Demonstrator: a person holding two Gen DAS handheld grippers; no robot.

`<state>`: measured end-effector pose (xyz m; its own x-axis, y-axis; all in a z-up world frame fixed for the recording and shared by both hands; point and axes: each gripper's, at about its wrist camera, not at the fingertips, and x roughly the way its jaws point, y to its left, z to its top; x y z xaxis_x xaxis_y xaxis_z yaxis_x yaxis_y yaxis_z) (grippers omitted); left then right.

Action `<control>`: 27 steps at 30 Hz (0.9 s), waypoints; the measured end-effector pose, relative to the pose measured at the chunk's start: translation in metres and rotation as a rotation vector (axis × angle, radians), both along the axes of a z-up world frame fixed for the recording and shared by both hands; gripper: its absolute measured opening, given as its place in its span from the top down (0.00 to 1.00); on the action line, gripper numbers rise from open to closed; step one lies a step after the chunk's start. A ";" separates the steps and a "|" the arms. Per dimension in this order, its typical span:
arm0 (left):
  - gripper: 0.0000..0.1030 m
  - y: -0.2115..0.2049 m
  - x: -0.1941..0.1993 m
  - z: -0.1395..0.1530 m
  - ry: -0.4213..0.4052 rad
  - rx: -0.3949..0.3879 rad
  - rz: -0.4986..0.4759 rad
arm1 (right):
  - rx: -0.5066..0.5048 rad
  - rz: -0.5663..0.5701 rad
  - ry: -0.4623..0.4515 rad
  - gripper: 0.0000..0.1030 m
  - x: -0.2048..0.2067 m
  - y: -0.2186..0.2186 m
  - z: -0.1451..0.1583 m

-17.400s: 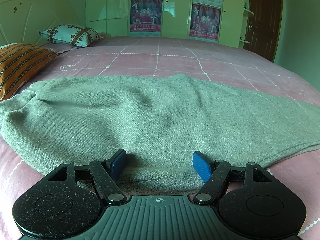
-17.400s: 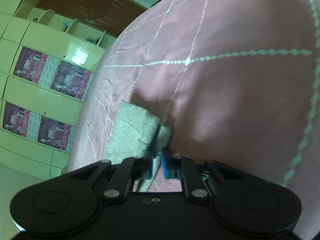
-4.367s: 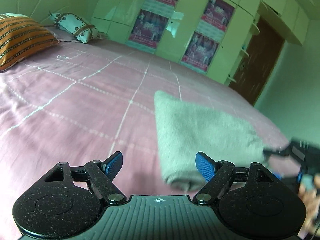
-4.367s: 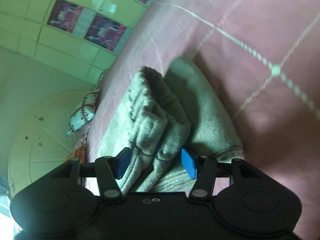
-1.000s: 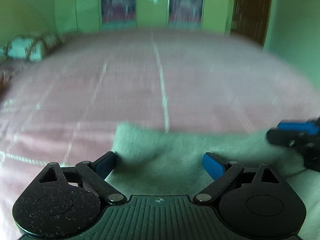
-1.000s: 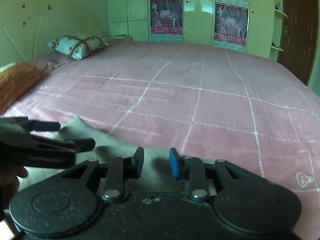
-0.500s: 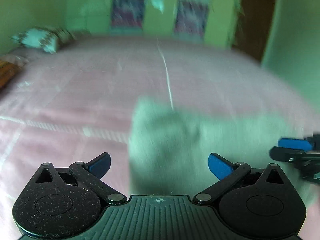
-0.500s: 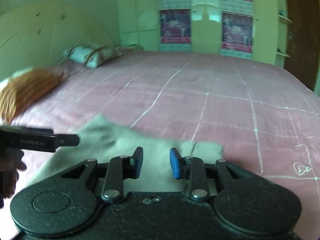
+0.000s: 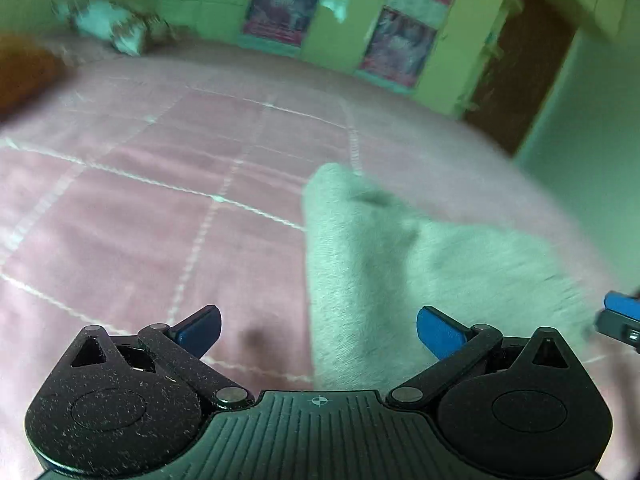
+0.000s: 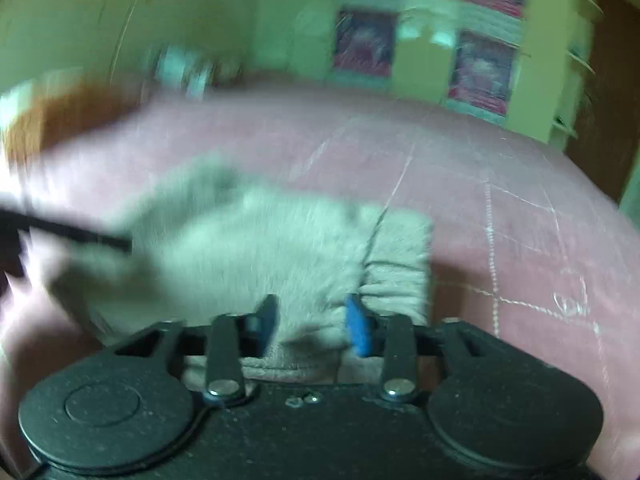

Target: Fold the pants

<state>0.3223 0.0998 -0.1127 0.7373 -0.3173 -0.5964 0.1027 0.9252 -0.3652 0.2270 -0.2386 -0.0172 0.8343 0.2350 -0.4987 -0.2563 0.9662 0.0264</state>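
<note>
The grey pants [image 9: 400, 264] lie folded into a compact bundle on the pink bedspread [image 9: 140, 208]. My left gripper [image 9: 318, 330] is open and empty, raised above the bundle's left near edge. In the right wrist view the pants [image 10: 280, 248] lie just ahead of my right gripper [image 10: 312, 320], which is open with the cloth showing between its fingers but not clamped. The right gripper's blue tip [image 9: 622, 316] shows at the left view's right edge; the left gripper [image 10: 64, 228] is a dark blur at the right view's left.
Pink checked bedspread [image 10: 500, 208] spreads all around. An orange pillow [image 9: 24, 72] and a patterned pillow [image 9: 108, 26] lie at the head of the bed. Green wardrobes with posters [image 9: 400, 44] and a brown door [image 9: 520, 72] stand behind.
Both grippers have lifted and drawn back from the folded bundle; both views are motion-blurred. The right gripper's fingers have opened wider. The bundle stays on the bed.
</note>
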 end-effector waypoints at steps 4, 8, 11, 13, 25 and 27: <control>0.00 0.012 0.022 -0.015 0.110 -0.103 -0.075 | 0.382 -0.133 0.120 0.27 0.021 -0.080 -0.010; 0.00 0.004 0.031 -0.014 0.125 -0.101 -0.115 | 0.624 -0.170 0.324 0.47 0.057 -0.123 -0.053; 0.00 -0.003 0.048 -0.021 0.127 -0.124 -0.144 | 0.831 -0.152 0.402 0.47 0.067 -0.138 -0.079; 0.00 -0.003 0.057 -0.022 0.136 -0.147 -0.159 | 0.924 -0.136 0.439 0.46 0.074 -0.143 -0.088; 0.65 -0.008 0.085 -0.024 0.197 -0.260 -0.195 | 0.766 -0.047 0.526 0.57 0.108 -0.106 -0.076; 0.75 -0.005 0.082 -0.019 0.172 -0.282 -0.197 | 0.716 -0.022 0.499 0.63 0.101 -0.097 -0.064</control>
